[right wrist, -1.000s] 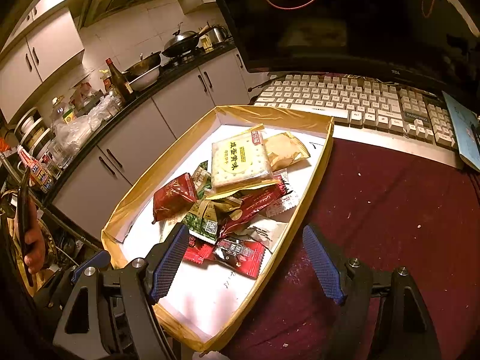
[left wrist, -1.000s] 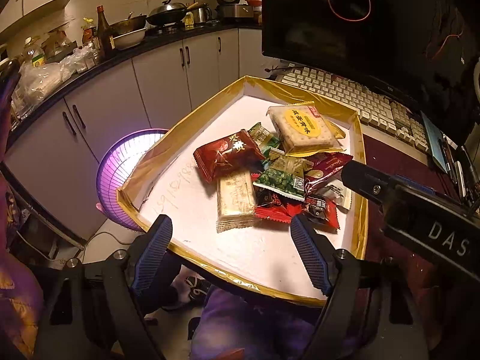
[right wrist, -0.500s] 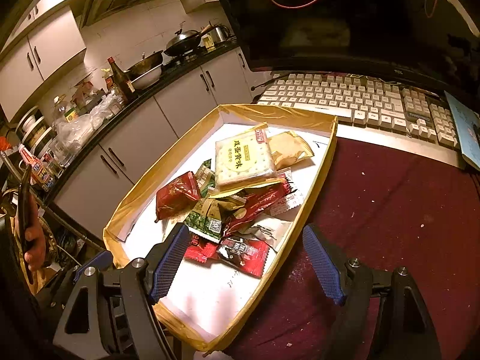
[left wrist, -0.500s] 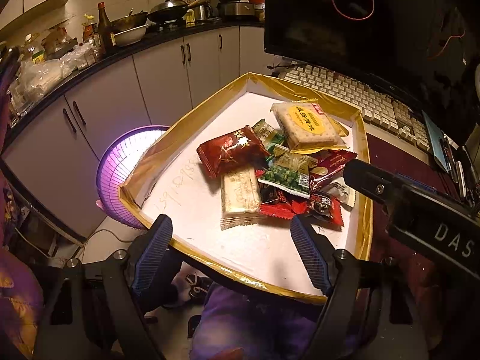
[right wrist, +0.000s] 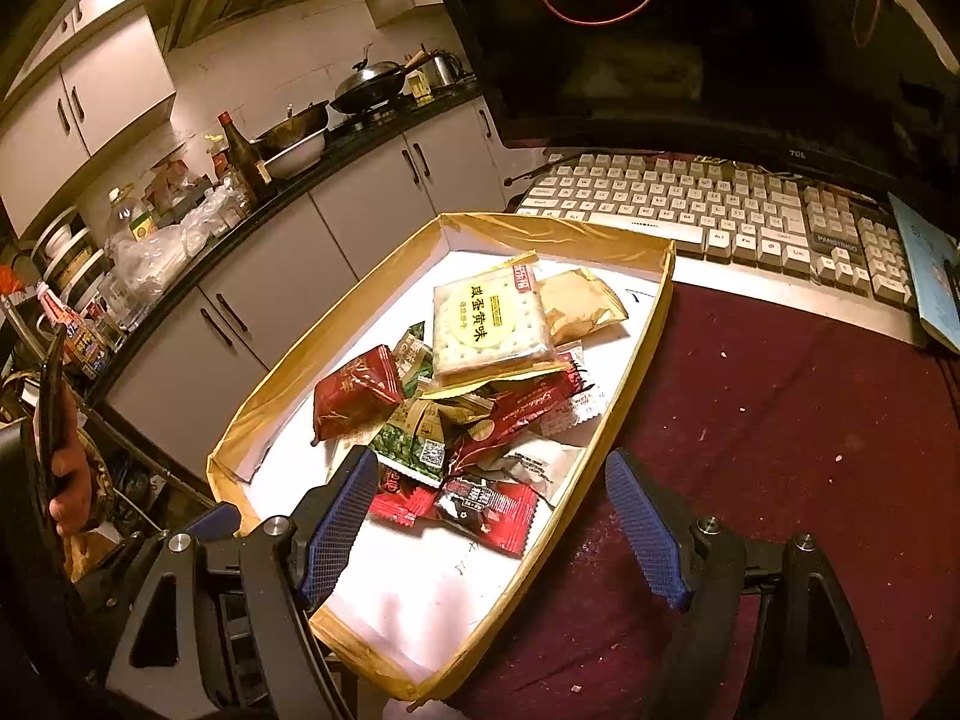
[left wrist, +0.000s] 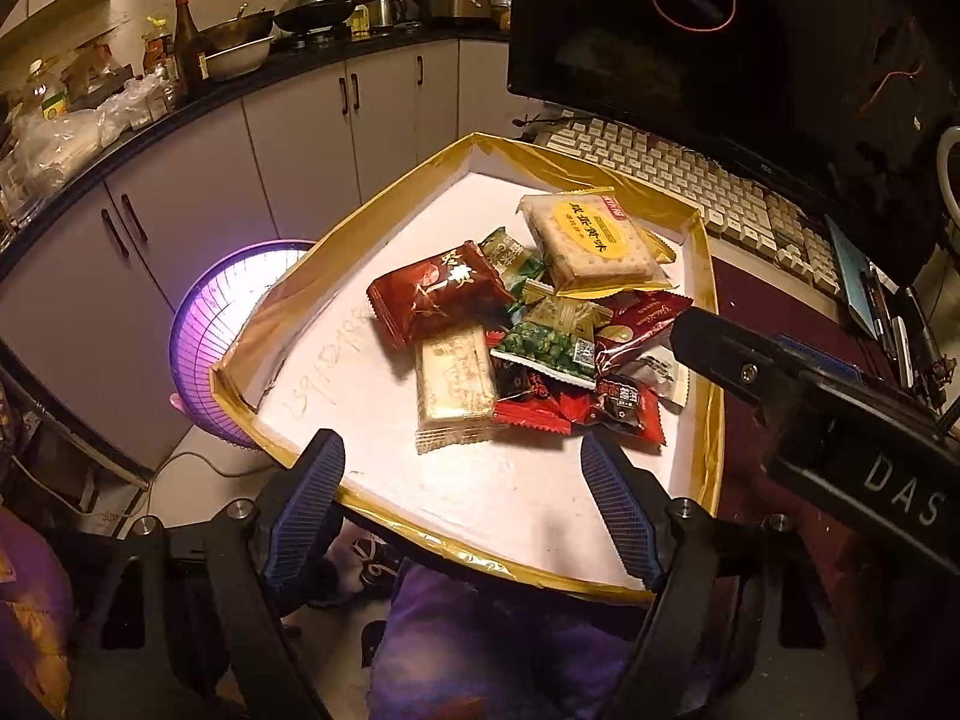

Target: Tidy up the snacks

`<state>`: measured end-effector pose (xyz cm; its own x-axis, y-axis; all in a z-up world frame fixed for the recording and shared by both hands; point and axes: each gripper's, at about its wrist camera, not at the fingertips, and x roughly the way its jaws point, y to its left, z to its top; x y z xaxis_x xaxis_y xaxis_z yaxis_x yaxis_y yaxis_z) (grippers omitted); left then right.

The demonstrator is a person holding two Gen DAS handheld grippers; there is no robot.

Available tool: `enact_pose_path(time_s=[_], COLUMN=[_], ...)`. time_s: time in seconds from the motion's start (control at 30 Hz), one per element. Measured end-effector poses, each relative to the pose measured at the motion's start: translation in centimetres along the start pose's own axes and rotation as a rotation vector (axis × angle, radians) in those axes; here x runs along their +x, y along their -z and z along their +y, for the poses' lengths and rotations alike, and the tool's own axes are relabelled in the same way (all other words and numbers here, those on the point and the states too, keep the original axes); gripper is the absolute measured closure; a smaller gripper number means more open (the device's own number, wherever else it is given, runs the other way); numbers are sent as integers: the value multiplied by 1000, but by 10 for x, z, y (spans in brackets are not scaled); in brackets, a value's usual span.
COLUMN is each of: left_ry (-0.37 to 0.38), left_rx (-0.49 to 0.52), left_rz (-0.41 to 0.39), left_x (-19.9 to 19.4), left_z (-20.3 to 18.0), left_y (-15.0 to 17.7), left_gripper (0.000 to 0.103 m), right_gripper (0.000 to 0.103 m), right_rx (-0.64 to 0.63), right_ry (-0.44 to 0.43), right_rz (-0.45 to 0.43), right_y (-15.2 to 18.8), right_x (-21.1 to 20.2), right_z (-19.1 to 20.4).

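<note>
**Snack pile heaped in the gold-rimmed tray, both tools spread wide**

On the dark red counter (right wrist: 780, 420) sits a shallow white tray with gold-taped walls (right wrist: 636, 360), its near corner hanging past the counter's edge. Inside it, a heap of snack packets lies toward the far right side. Topmost at the back is a square clear-wrapped cracker pack with a yellow label (left wrist: 585, 240), resting tilted on the others. Just left of it lies a dark red foil pouch (left wrist: 438, 294). Below that sits a pale rectangular biscuit pack (left wrist: 455, 378), touching a green pea packet with a white barcode patch (left wrist: 546, 351). A maroon foil sachet (left wrist: 636, 324) pokes out to the right, and bright red small wrappers (left wrist: 576, 408) lie at the near edge of the heap. A crumpled gold wrapper (right wrist: 579, 303) lies beside the cracker pack at the far end.

The left tool (left wrist: 462, 510) hovers above the tray's near bare floor, fingers released and wide apart, holding nothing. The right tool (right wrist: 492, 531) hangs over the tray's right wall, one finger (right wrist: 339, 525) above the tray, the other above the counter, also spread and gripping nothing.

Behind the tray lies a cream and grey keyboard (right wrist: 720, 210) under a black monitor (right wrist: 690, 42). A purple mesh basket (left wrist: 228, 330) sits below the tray's left side.
</note>
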<state>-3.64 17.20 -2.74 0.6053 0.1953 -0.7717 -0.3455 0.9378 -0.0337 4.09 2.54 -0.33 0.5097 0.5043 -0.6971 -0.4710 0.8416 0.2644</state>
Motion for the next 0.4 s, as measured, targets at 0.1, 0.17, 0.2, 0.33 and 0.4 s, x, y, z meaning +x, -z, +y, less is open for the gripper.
enact_pose_path(time_s=[0.1,0.17,0.2,0.33,0.4], left_ry=[-4,-8,-11,-19,-21], left_rx=[-1,0,-2,-5,2], left_rz=[0,0,-1,-14,-24], left_x=[0,0,0,0,-1], left_z=[0,0,0,1,0], left_y=[0,-1,-1,-1,-1], left_gripper=[21,22,22,21,21], right_gripper=[23,23,23,23,23], right_rx=[0,3,4,4,4], right_ry=[-1,-3,-5,-8,-7], right_rz=[-2,-3,-2,-1,-1], right_y=[-1,-2,-2,-2,-2], right_x=[0,-1,-1,-1,-1], right_z=[-1,-2,-2,-2,-2])
